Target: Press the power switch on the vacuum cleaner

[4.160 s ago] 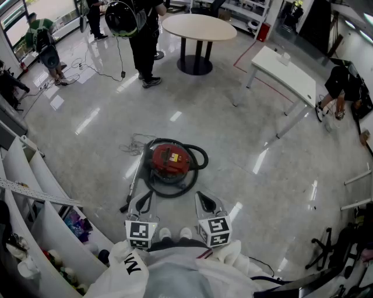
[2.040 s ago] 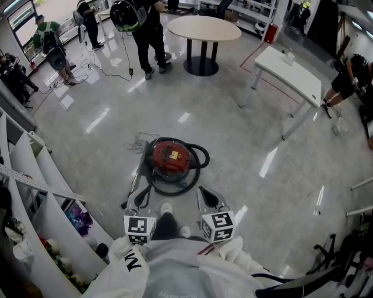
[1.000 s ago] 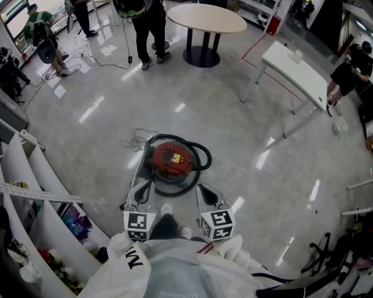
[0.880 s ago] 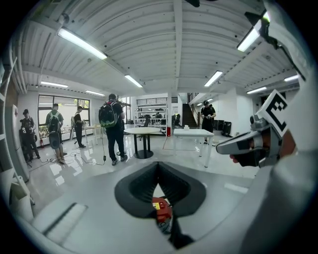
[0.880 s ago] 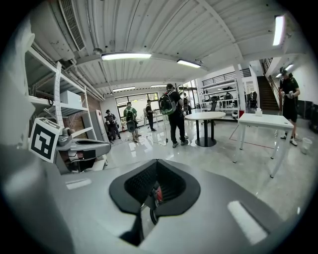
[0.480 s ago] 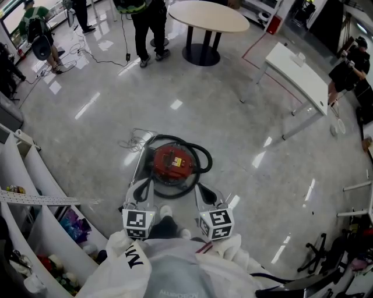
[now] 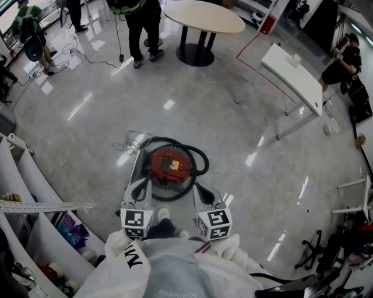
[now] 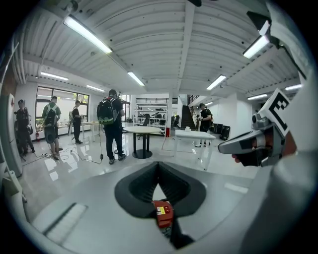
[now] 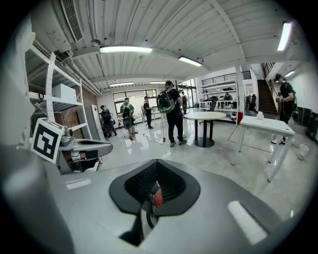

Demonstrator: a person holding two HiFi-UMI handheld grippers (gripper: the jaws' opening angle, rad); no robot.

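Observation:
A round red vacuum cleaner [image 7: 170, 165] sits on the glossy floor, ringed by its black hose [image 7: 198, 158]. Its metal wand [image 7: 134, 169] lies along its left side. My left gripper [image 7: 143, 184] hovers near the vacuum's front left, jaws together and holding nothing. My right gripper [image 7: 199, 187] is held at the front right, also shut and empty. Neither touches the vacuum. In the left gripper view a strip of the red vacuum [image 8: 161, 214] shows behind the left gripper [image 8: 158, 163]. In the right gripper view a sliver of the red vacuum [image 9: 157, 197] shows behind the right gripper [image 9: 156, 161].
White shelving [image 7: 23, 192] runs along my left. A loose cable [image 7: 131, 141] lies behind the vacuum. Farther off stand a round table [image 7: 204, 16], a white desk [image 7: 291, 68] and a person [image 7: 140, 29] with others at the back left.
I have stepped nearer: both grippers have closed in on the vacuum's front. The vacuum itself has not moved. People at the back have shifted.

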